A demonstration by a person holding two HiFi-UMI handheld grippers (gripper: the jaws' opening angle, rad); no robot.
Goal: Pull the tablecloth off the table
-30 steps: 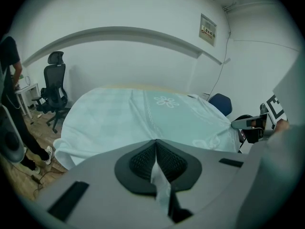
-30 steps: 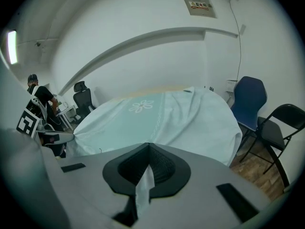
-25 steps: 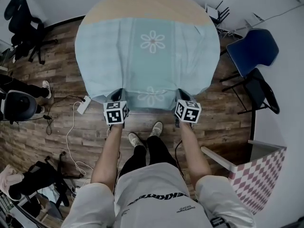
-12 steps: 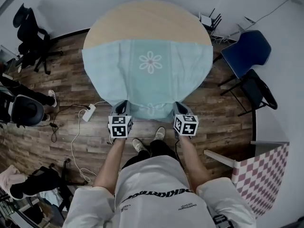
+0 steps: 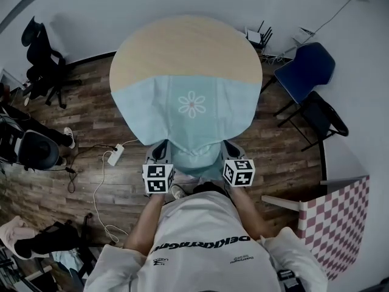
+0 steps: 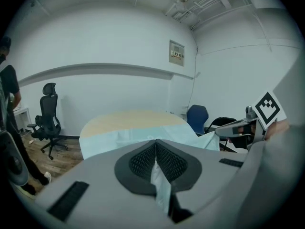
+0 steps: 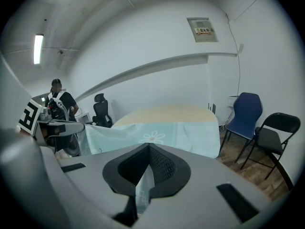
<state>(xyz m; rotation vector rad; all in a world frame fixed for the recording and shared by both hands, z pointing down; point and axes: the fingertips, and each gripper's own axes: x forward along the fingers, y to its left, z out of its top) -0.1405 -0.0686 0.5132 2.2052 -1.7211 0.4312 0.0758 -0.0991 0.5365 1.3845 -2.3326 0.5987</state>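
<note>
A pale blue tablecloth (image 5: 188, 111) with a white flower print covers the near half of a round wooden table (image 5: 185, 44); the far half is bare. Its near edge hangs off the table toward me. My left gripper (image 5: 159, 152) is shut on the cloth's near left corner, and my right gripper (image 5: 230, 150) is shut on the near right corner. In the left gripper view a fold of tablecloth (image 6: 159, 182) is pinched between the closed pads. The right gripper view shows cloth (image 7: 143, 187) clamped in the same way, with the table (image 7: 167, 112) ahead.
A blue chair (image 5: 302, 72) and a black folding chair (image 5: 320, 117) stand right of the table. A black office chair (image 5: 42, 56) is at the left, a power strip (image 5: 113, 156) with cable on the wooden floor, and a checkered box (image 5: 334, 221) at the right.
Both grippers have drawn back toward me with the cloth. More bare wood shows at the table's far side, and the cloth has slid nearer and bunched narrower.
</note>
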